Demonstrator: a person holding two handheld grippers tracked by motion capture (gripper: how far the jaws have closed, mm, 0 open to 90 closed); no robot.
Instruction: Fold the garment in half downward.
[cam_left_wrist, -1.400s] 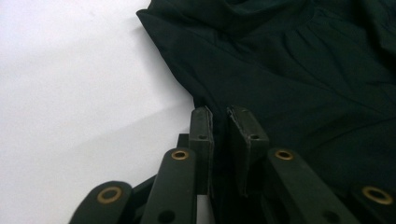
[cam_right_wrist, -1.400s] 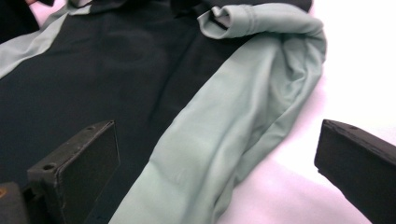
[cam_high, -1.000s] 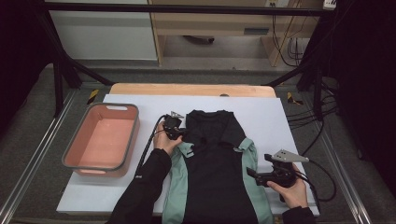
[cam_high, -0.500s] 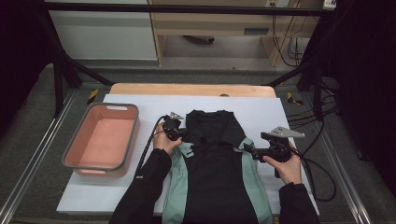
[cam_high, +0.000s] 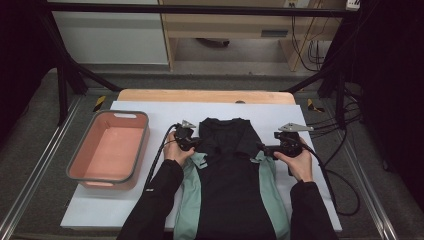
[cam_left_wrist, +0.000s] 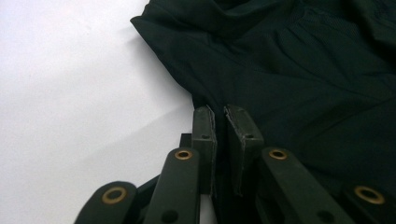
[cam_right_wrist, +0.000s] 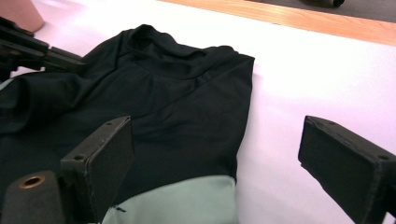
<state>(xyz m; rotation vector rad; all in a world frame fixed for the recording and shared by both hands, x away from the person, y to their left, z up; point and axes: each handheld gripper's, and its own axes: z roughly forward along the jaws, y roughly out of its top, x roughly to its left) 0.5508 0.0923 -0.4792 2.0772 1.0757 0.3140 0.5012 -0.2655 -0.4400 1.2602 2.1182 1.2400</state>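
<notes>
A black shirt (cam_high: 227, 165) with mint-green sleeves lies flat on the white sheet (cam_high: 125, 205), collar toward the far edge. My left gripper (cam_high: 196, 144) is shut on the fabric at the shirt's left shoulder edge; in the left gripper view its pads (cam_left_wrist: 219, 112) pinch the black cloth (cam_left_wrist: 303, 70). My right gripper (cam_high: 261, 148) hovers at the right shoulder, jaws wide apart. They have just been closing a little. In the right gripper view the gripper (cam_right_wrist: 215, 128) straddles the shirt's side edge (cam_right_wrist: 187, 107) without pressing it. The mint sleeve (cam_right_wrist: 177, 200) lies below.
A pink tub (cam_high: 142, 137) stands on the sheet to the left. A wooden board (cam_high: 205, 96) runs along the far edge. Cables (cam_high: 340, 175) trail off the table's right side. The left gripper (cam_right_wrist: 28, 46) shows at the top left of the right gripper view.
My right hand has travelled from the shirt's lower right side toward the far edge, up to the right shoulder. The left hand and the shirt stayed put.
</notes>
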